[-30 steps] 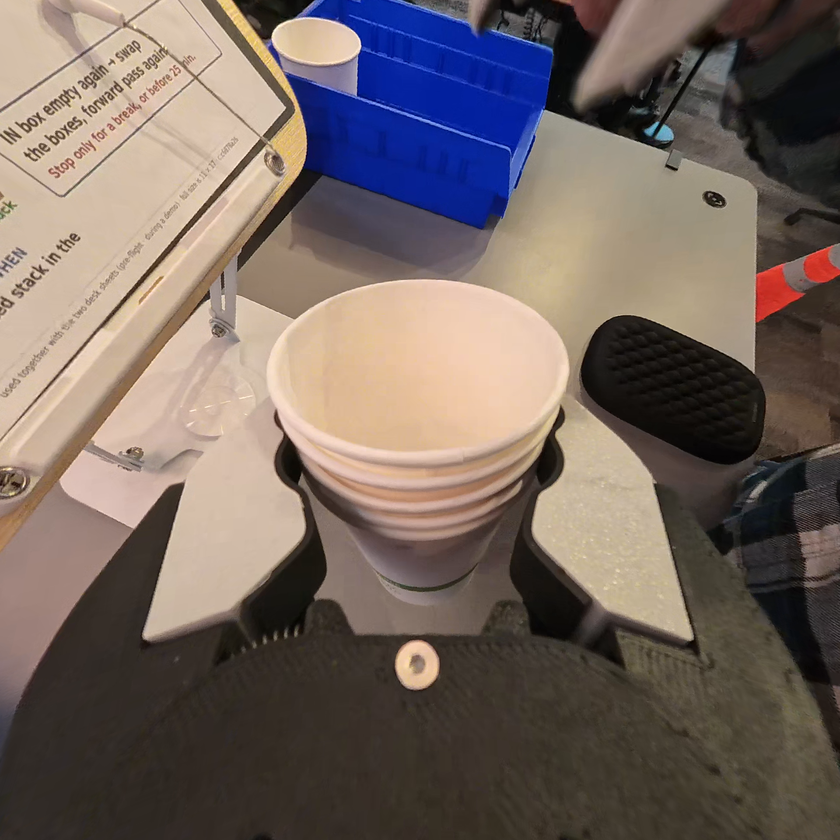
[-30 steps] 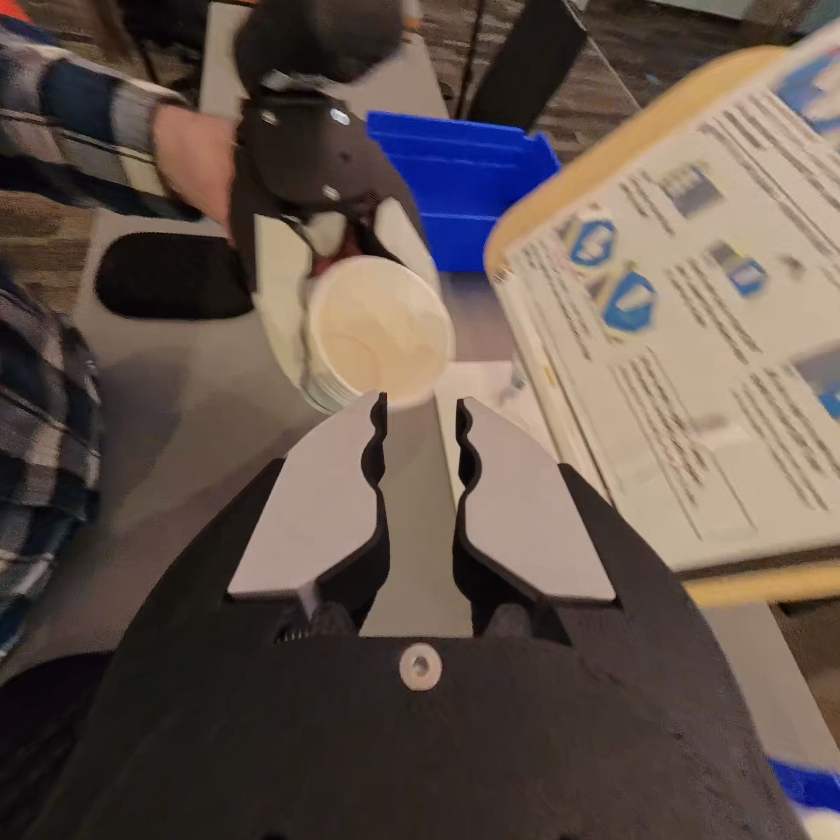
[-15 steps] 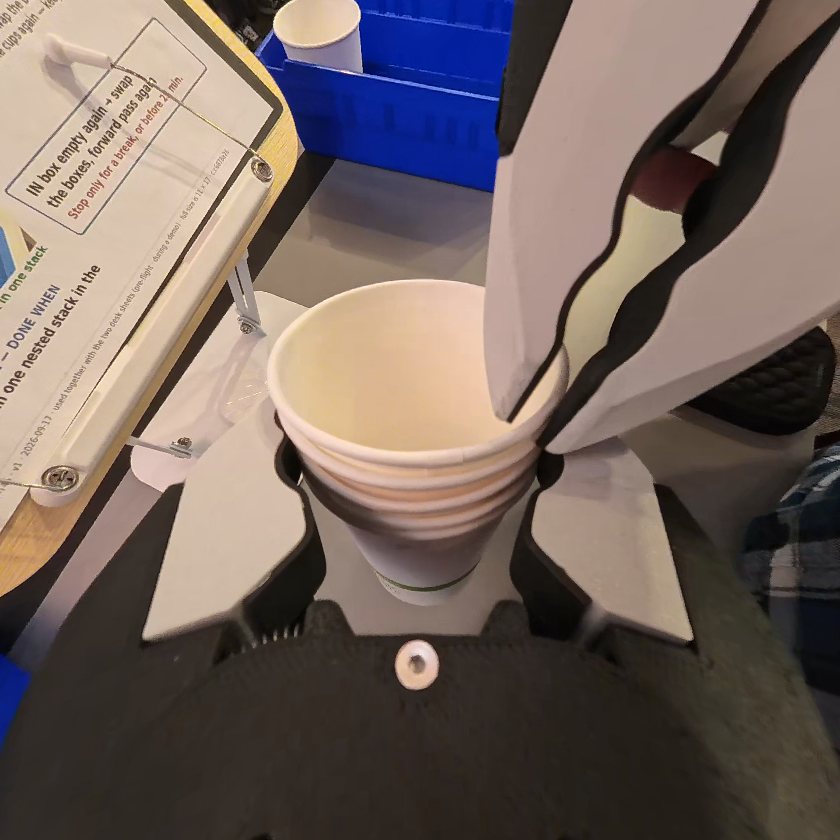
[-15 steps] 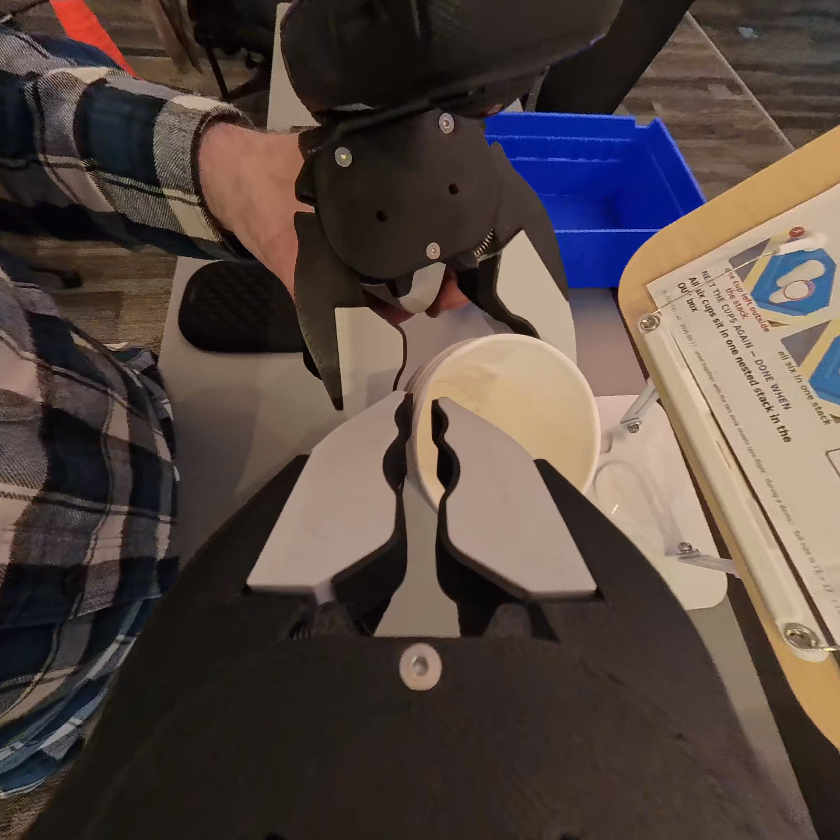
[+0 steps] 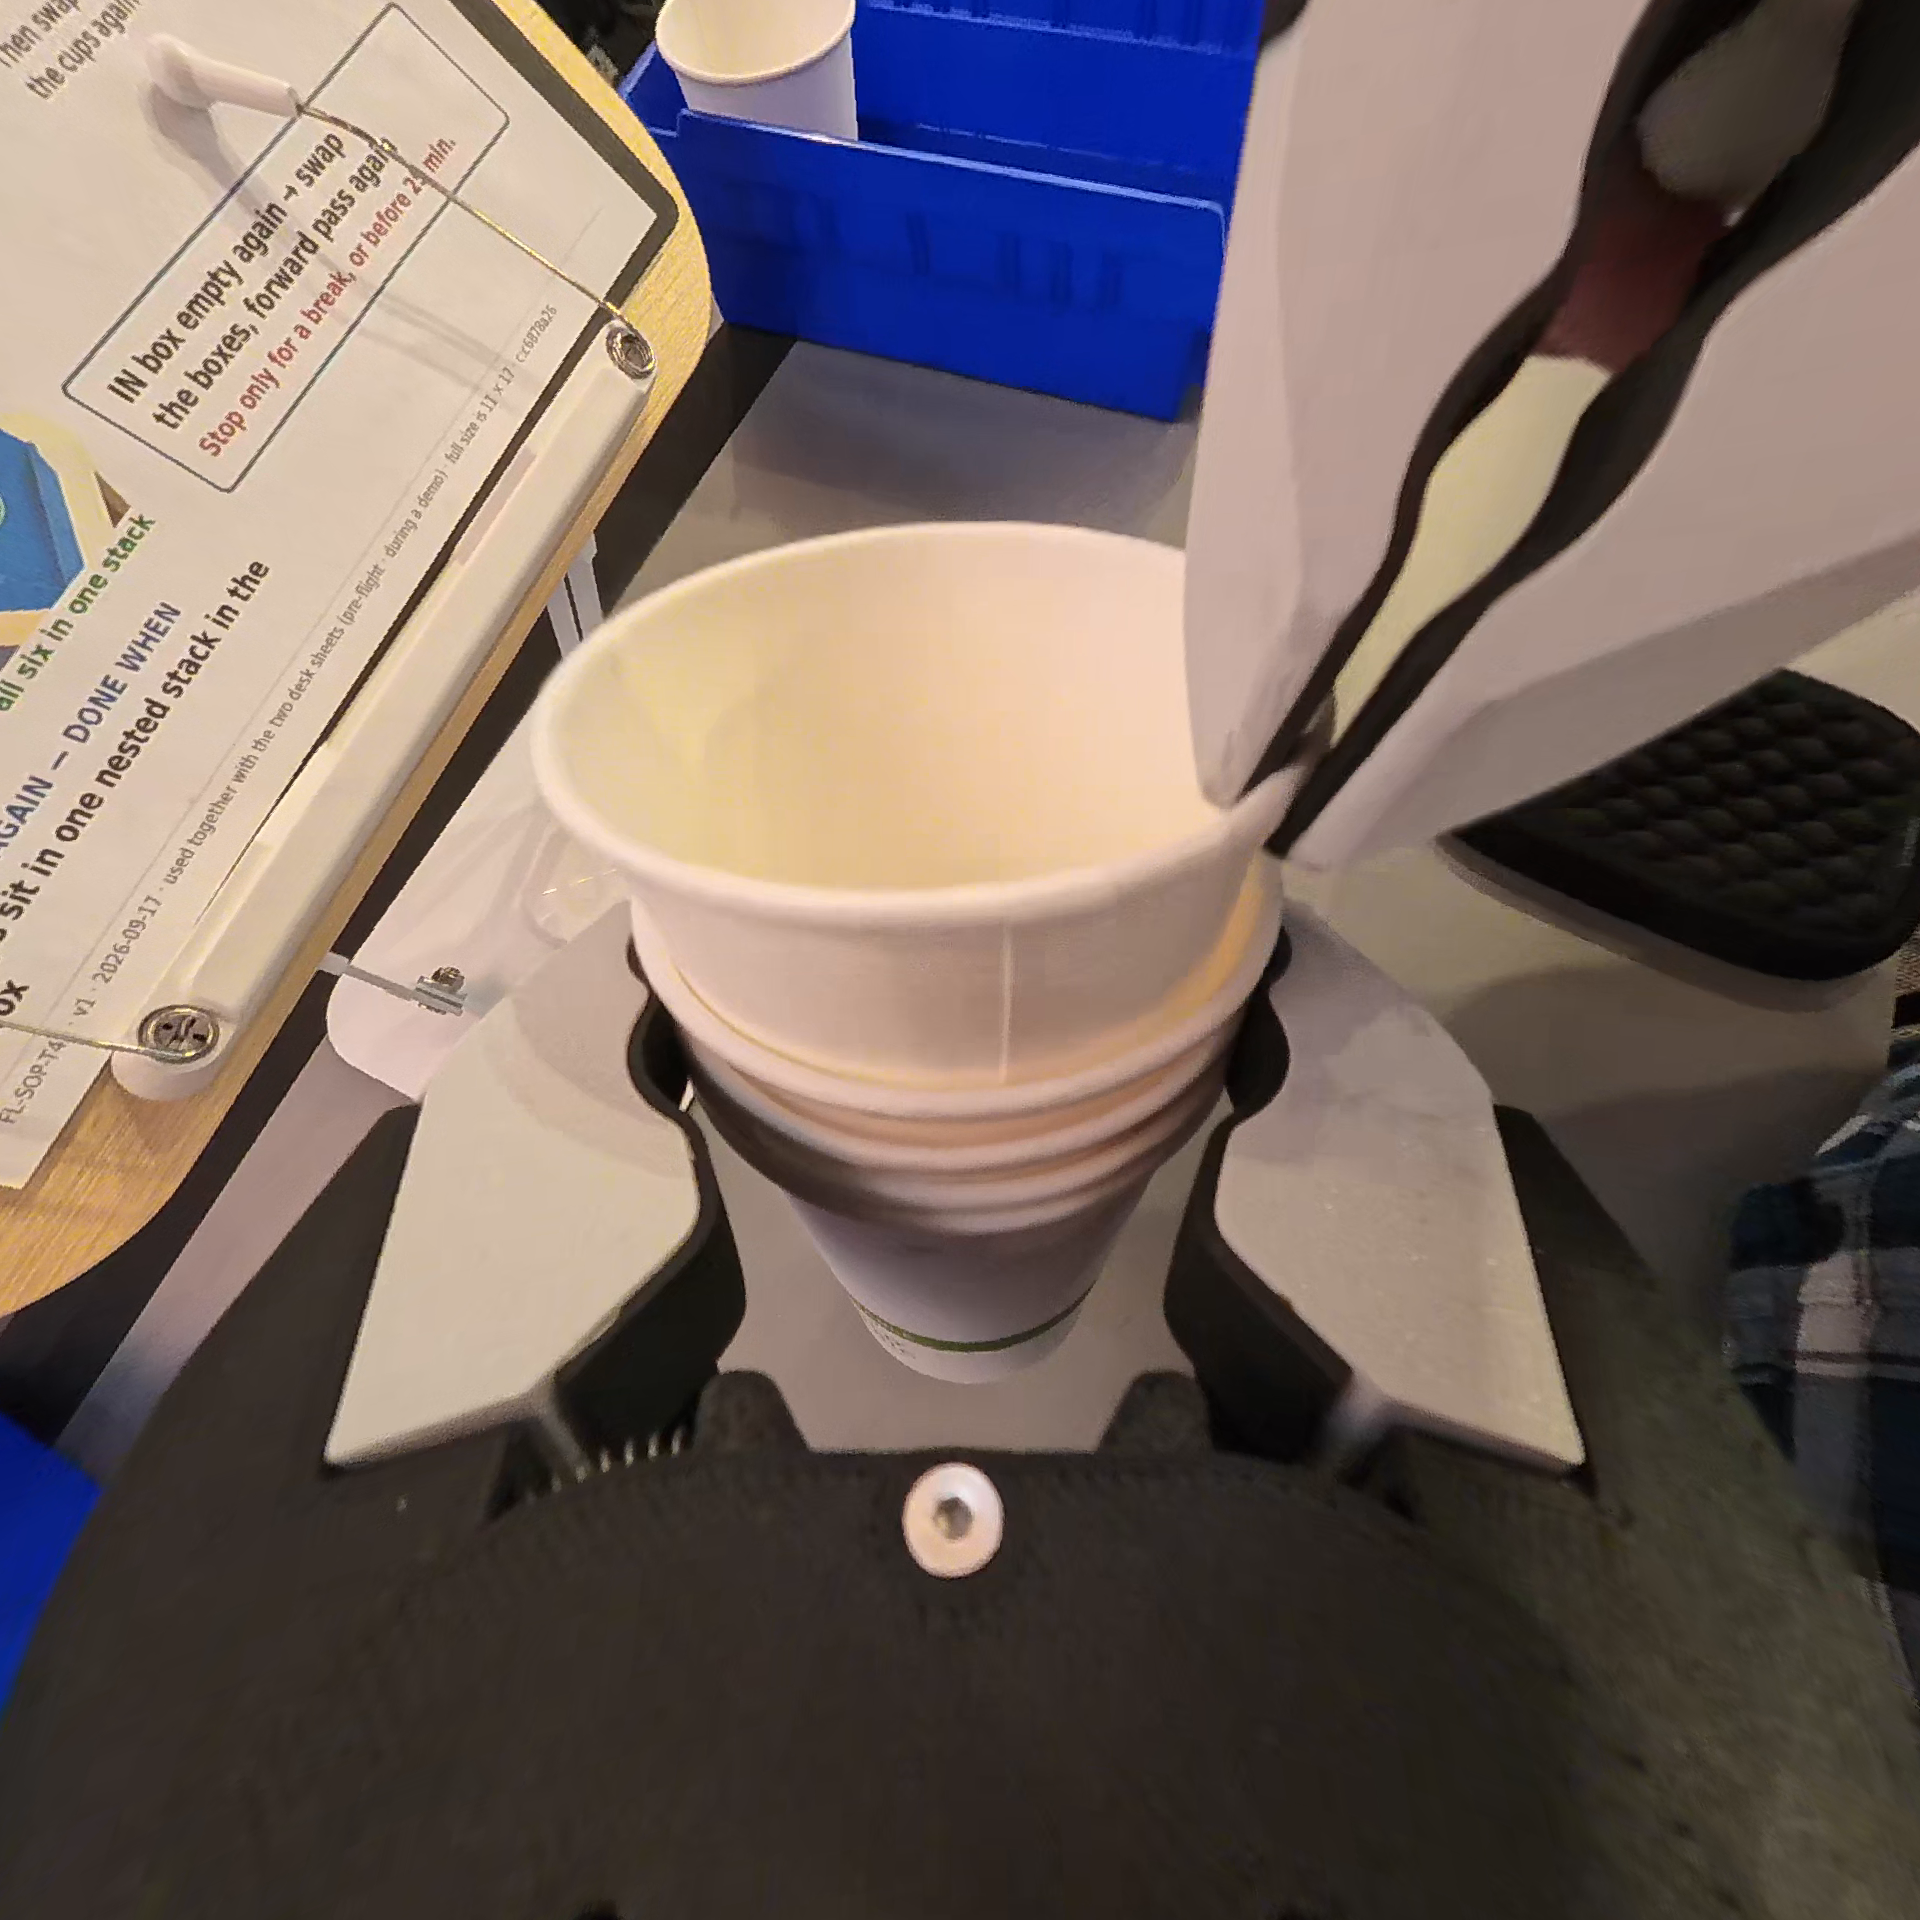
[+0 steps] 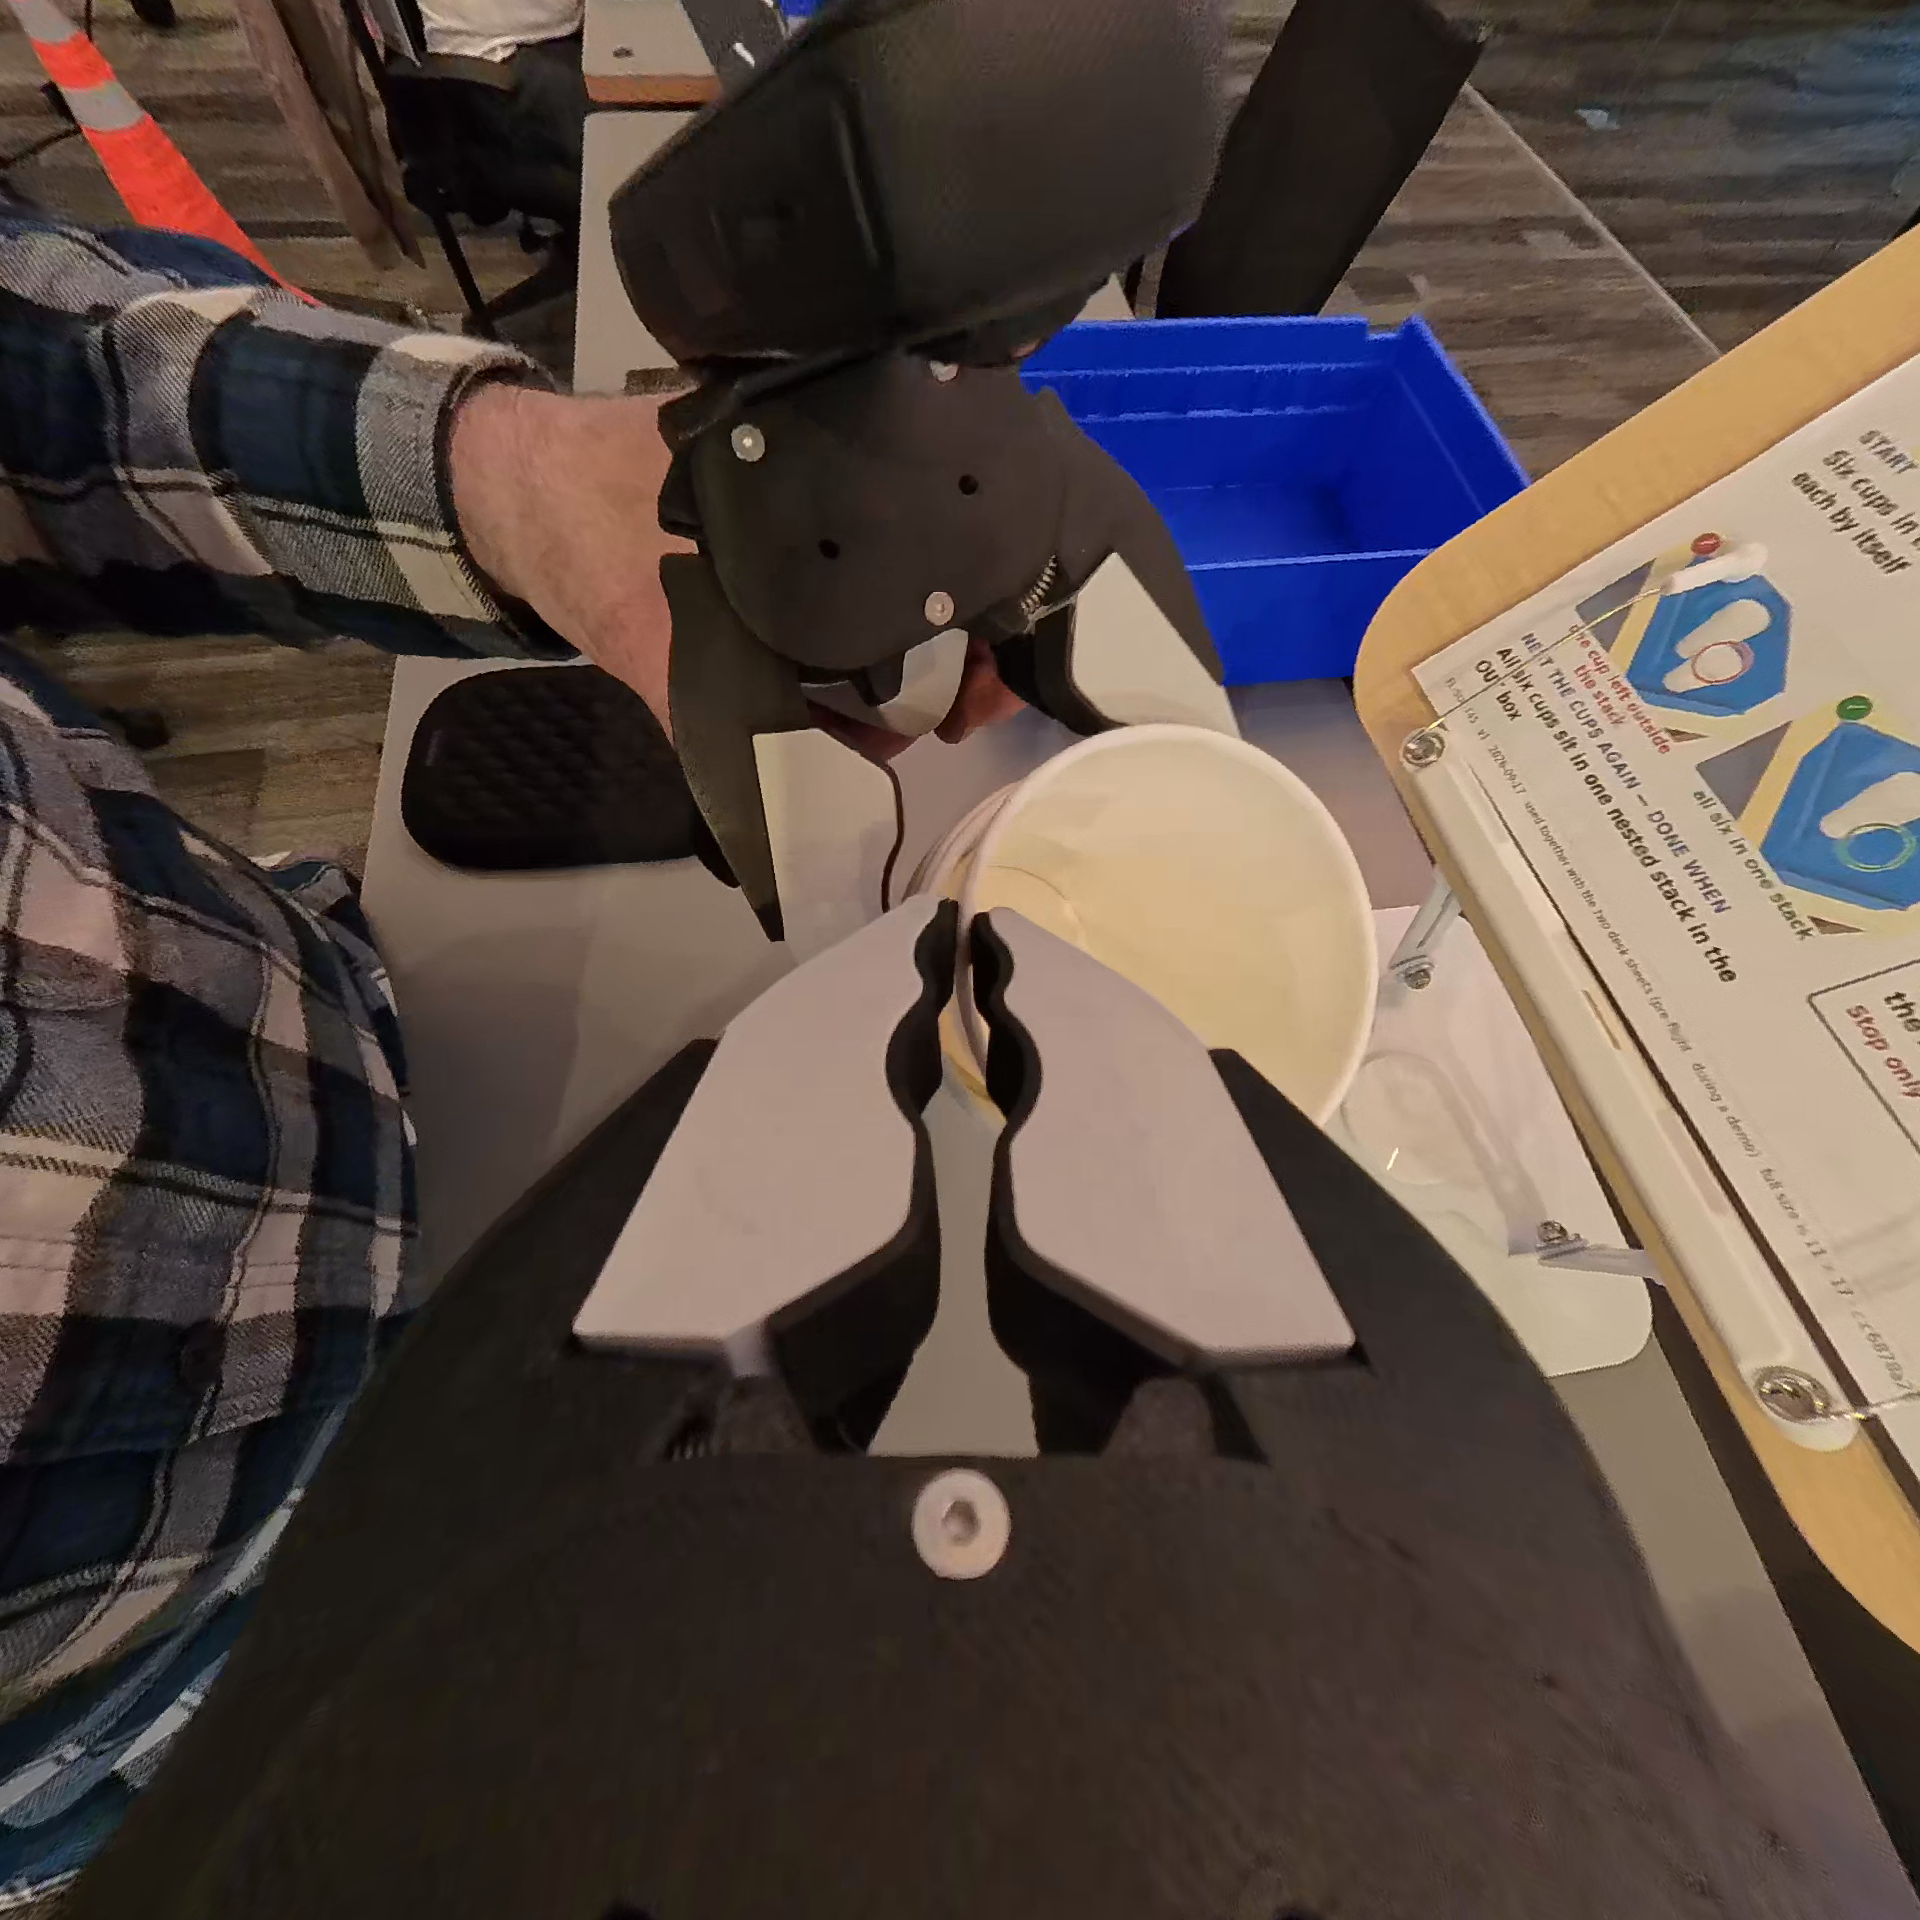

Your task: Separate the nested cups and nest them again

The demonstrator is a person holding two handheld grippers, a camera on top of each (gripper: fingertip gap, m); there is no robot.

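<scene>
In the left wrist view, a stack of white paper cups [image 5: 966, 1132] is clamped between the widely spread fingers of the left gripper [image 5: 961, 1023]. The top cup [image 5: 894, 831] is raised and tilted out of it, its rim pinched by the right gripper [image 5: 1273, 790]. A single cup [image 5: 758, 52] stands in a blue bin [image 5: 935, 239].

In the right wrist view, the right gripper [image 6: 964, 951] is seen nearly closed, with the top cup's [image 6: 1174, 894] wall pressed between its pads. The left gripper [image 6: 904, 582] is held in a hand [image 6: 561, 520] above the grey table [image 6: 540, 987].

There were two grippers [image 5: 961, 1039] [image 6: 964, 935], two blue bins [image 5: 935, 239] [image 6: 1278, 499], and one stack of nested cups [image 5: 966, 1122], roughly five. One lone cup [image 5: 758, 62] stood in a bin. One instruction board [image 6: 1704, 831], one black pad [image 6: 540, 769].
</scene>
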